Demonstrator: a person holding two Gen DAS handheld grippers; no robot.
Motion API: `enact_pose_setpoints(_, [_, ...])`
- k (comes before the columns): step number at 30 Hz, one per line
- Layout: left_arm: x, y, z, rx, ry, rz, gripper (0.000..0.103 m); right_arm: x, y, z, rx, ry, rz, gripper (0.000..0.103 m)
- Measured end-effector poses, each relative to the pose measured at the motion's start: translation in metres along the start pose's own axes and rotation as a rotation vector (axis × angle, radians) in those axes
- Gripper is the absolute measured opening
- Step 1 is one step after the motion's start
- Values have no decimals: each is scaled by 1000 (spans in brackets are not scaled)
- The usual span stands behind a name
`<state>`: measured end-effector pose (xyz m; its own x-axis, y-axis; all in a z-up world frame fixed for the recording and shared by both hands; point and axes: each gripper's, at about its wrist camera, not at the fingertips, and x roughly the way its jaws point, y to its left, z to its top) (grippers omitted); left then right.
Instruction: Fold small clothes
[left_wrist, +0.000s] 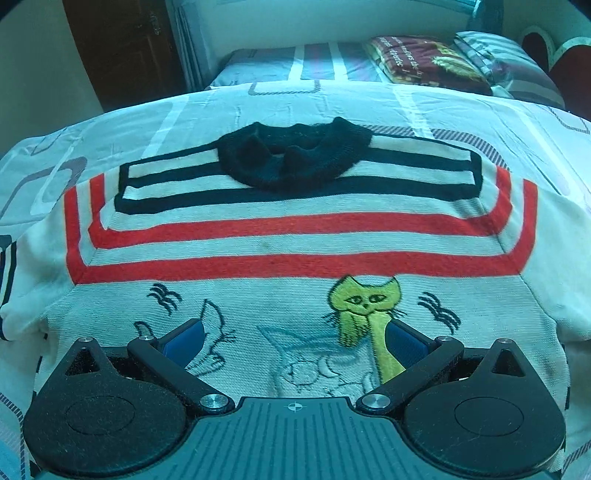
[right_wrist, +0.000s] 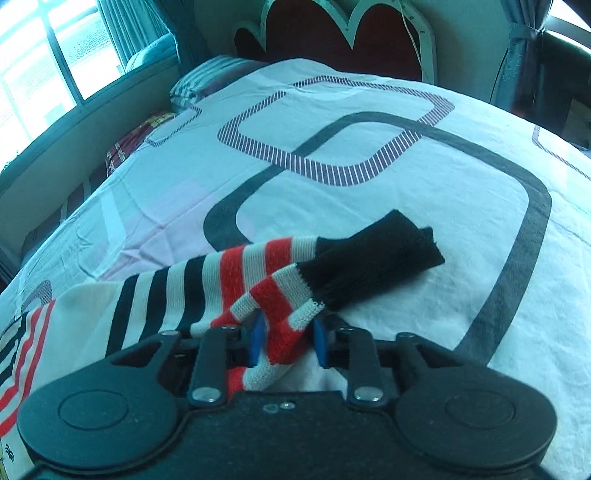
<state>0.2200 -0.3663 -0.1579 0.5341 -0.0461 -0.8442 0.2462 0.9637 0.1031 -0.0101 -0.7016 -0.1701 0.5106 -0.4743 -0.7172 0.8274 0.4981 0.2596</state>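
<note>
Left wrist view: white knitted sweater (left_wrist: 288, 258) with red and black stripes, black collar and cat motifs, flat on the patterned white bedsheet (left_wrist: 461, 110); left gripper (left_wrist: 293, 339) above its lower hem, jaws spread wide, empty. Right wrist view: right gripper (right_wrist: 288, 341) clamped on the sweater's striped sleeve (right_wrist: 236, 280) beside the black cuff (right_wrist: 373, 264).

The sweater (left_wrist: 280, 229) lies flat on the bed (right_wrist: 369, 206), pillows (left_wrist: 509, 66) behind it.

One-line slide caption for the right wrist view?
Right gripper shut on the sweater's striped sleeve above the patterned bedsheet.
</note>
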Motion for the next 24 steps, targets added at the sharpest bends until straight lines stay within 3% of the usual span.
enact_pose_setpoints(7, [-3,20,2,-2,-11,-1,103,-30,47,9,-93,-102,170,10])
enact_pose_setpoints(13, [-14,68,8,-68,-35,-1,103,-62,160,-12,-249,-90,429,10])
enact_pose_setpoints(17, [-13,109,9,-102,-44,-5,103,-69,246,-60,-385,-21,558,10])
enact_pose_setpoints(20, [-8,135,8,-115,-37,-38,103,-59,292,-107,-482,102,613,10])
enact_pose_setpoints(24, [8,155,11,-147,0,-114,103,-49,322,-155,-580,228,594,27])
